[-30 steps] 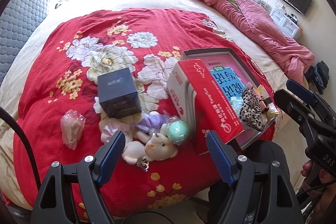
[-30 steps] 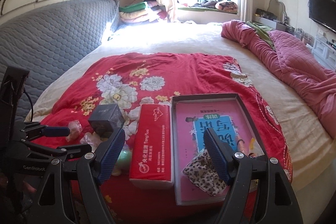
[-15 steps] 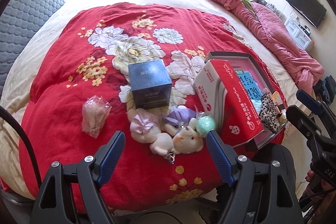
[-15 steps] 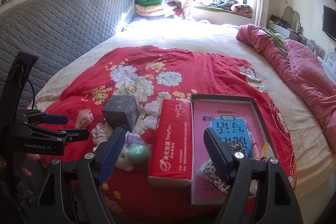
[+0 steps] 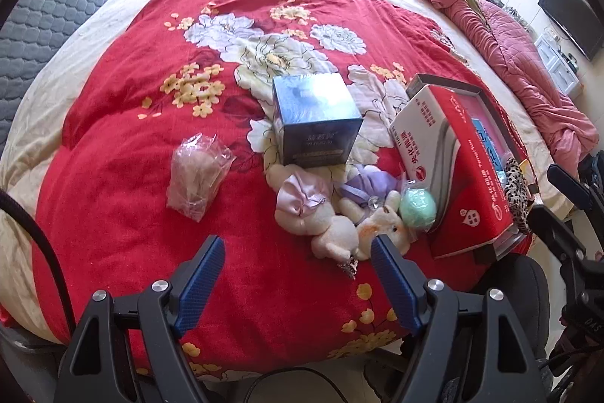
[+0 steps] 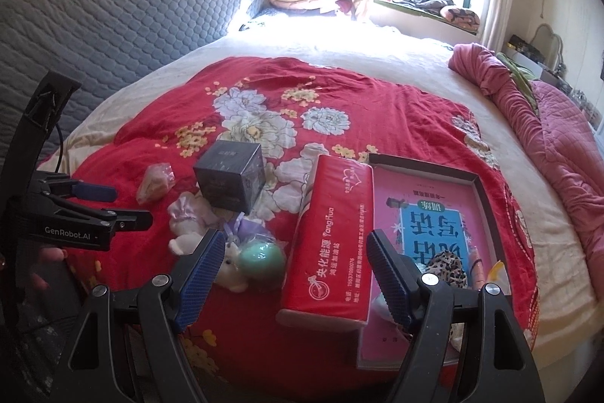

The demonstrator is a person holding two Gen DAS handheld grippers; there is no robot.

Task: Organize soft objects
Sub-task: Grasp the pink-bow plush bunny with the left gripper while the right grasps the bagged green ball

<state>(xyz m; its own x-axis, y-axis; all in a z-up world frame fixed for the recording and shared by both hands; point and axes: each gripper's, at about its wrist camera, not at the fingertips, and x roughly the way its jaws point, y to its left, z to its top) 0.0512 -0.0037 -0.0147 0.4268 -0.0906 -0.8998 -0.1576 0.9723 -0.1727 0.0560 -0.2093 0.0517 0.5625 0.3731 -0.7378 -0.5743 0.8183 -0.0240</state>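
Note:
On the red floral blanket (image 5: 124, 123) lie white plush toys with lilac bows (image 5: 321, 210) (image 6: 192, 225), a green ball in clear wrap (image 5: 418, 206) (image 6: 261, 258) and a clear bag of something beige (image 5: 196, 172) (image 6: 155, 182). A leopard-print soft item (image 6: 449, 267) (image 5: 515, 191) rests in the dark tray (image 6: 479, 184). My left gripper (image 5: 298, 246) hovers open just short of the plush toys, nothing between its fingers. My right gripper (image 6: 294, 244) stands open over the near end of the red tissue pack (image 6: 328, 244), holding nothing.
A dark blue cube box (image 5: 315, 118) stands behind the toys. The red tissue pack (image 5: 456, 169) leans on the tray's left rim, over a pink book (image 6: 426, 214). A pink quilt (image 6: 547, 123) lies at the right, a grey headboard (image 6: 113, 25) at the left.
Both grippers have come down and nearer to the blanket. In the left wrist view the toys, box and bag have slid rightward and grown larger. Both sets of jaws stay equally wide.

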